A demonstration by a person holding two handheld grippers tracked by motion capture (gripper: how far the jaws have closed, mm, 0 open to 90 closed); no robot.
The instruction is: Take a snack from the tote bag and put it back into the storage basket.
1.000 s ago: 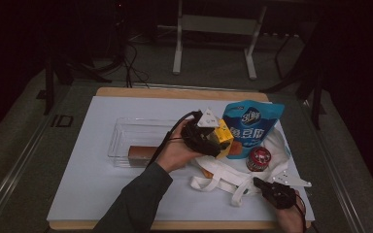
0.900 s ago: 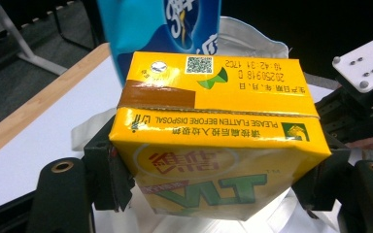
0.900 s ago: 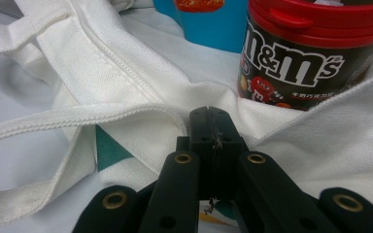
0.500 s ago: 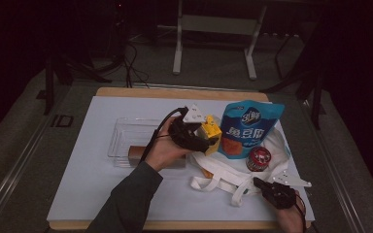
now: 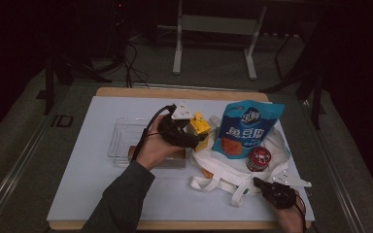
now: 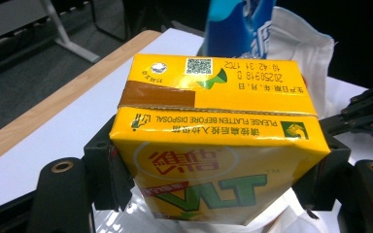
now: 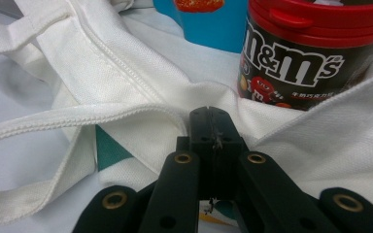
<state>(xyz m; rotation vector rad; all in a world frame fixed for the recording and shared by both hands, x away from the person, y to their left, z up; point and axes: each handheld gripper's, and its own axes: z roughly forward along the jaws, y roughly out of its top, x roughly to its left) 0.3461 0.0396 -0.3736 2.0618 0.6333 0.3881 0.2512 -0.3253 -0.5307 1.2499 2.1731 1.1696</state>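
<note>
1. White table top sits in a dark room.
2. Left gripper is clamped on the yellow cardboard drink box. It has carried the box left, away from the blue snack bag, toward the clear plastic tray.
3. Right gripper has its jaws pressed together on the white cloth bag, same as before.
4. I think the box goes into the tray next.

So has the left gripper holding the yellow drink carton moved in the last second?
Yes. The left gripper has carried the yellow drink carton leftward, away from the blue snack pouch, toward the clear plastic tray.
</note>
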